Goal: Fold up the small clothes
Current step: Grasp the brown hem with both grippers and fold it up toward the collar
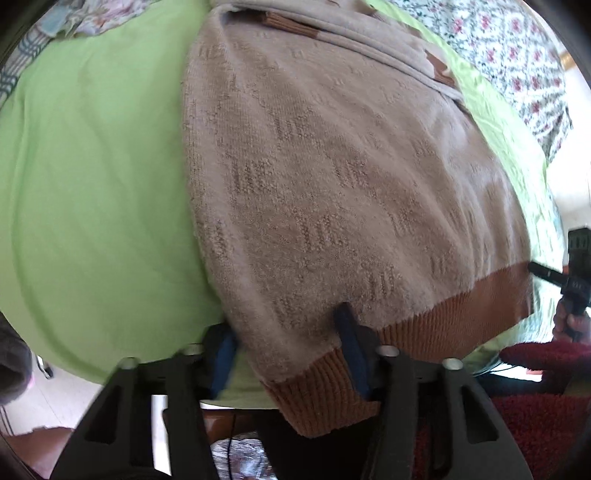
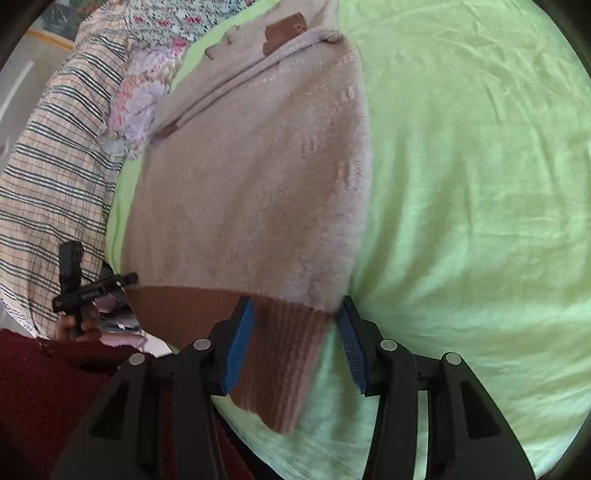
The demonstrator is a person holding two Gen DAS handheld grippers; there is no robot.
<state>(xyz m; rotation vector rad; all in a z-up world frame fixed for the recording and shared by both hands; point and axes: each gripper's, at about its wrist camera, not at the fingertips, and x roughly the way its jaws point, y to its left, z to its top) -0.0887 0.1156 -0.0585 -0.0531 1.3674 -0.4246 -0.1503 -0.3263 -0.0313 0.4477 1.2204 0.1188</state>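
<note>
Blue-padded left gripper [image 1: 291,354] straddled the sweater's [image 1: 332,177] brown ribbed hem [image 1: 443,325], jaws apart, seemingly not pinching. Right gripper [image 2: 295,347] likewise bracketed the opposite hem corner, pads clear. Sweater lay folded on the green sheet [image 2: 461,184].

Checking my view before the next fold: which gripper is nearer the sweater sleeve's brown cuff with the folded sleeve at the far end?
Neither clearly. The left gripper and right gripper each straddle a near hem corner of the sweater, opposite the cuff.
</note>
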